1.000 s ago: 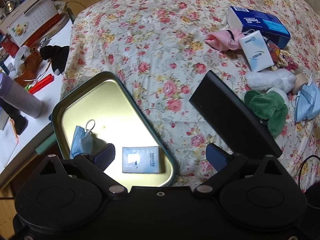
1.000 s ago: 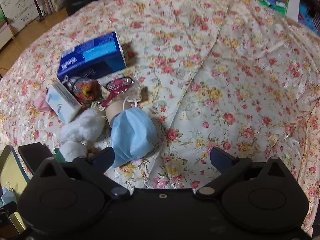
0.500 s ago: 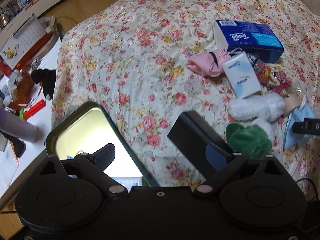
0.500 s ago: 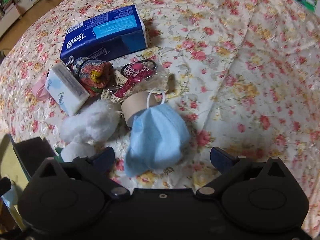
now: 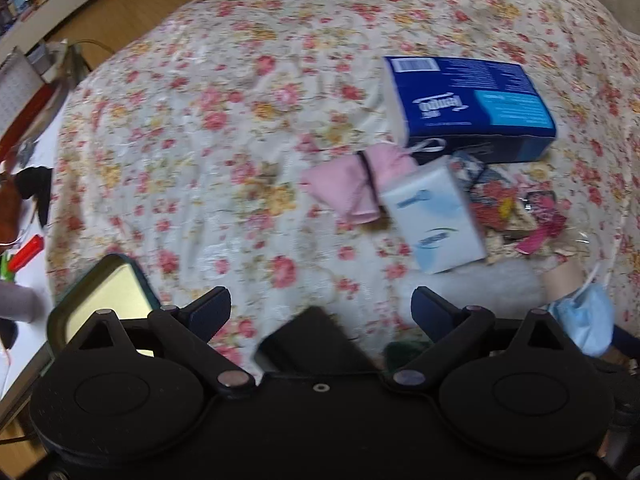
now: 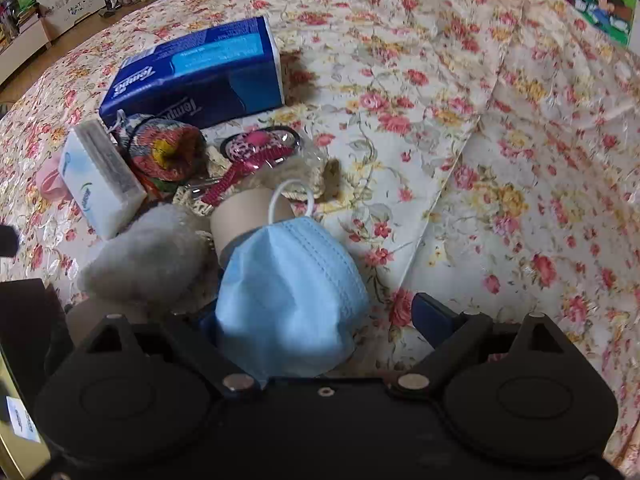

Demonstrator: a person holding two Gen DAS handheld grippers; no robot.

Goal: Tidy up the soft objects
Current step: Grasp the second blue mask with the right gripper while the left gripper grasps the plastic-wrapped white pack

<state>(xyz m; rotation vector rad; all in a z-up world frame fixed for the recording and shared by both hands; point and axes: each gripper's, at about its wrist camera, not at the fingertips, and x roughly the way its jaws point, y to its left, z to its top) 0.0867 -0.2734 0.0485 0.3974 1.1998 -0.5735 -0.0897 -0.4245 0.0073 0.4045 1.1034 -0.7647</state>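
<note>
The left view is blurred, and the left gripper's (image 5: pixel 320 304) body cuts off the tin (image 5: pixel 108 284) and the black lid (image 5: pixel 316 340), so only the tin's far corner and gold floor show. In the right view the right gripper's (image 6: pixel 316 314) left finger is hidden behind the mask (image 6: pixel 288 296); whether that pad touches it I cannot tell.

The left gripper's jaws stand wide apart with nothing between them, above the bedspread (image 5: pixel 224 128). The right gripper's jaws are closing, the mask lying between them, the right finger (image 6: pixel 434 316) still clear of it.

The surface is a floral bedspread on a bed; past its left edge lie a wooden floor (image 5: pixel 152 8) and a white tabletop (its clutter too blurred to name).

Taking the blue tissue box (image 6: pixel 196 72) as landmark: just in front of it sit a patterned pouch (image 6: pixel 168 152) and a pink hair clip (image 6: pixel 256 152). To its near left stands a white tissue pack (image 6: pixel 100 184), with a pink cloth (image 5: pixel 352 184) beside that. Nearer still lie a white fluffy toy (image 6: pixel 148 256) and a cardboard roll (image 6: pixel 244 216), the mask leaning on the roll, its ear loop (image 6: pixel 292 200) draped over it.
</note>
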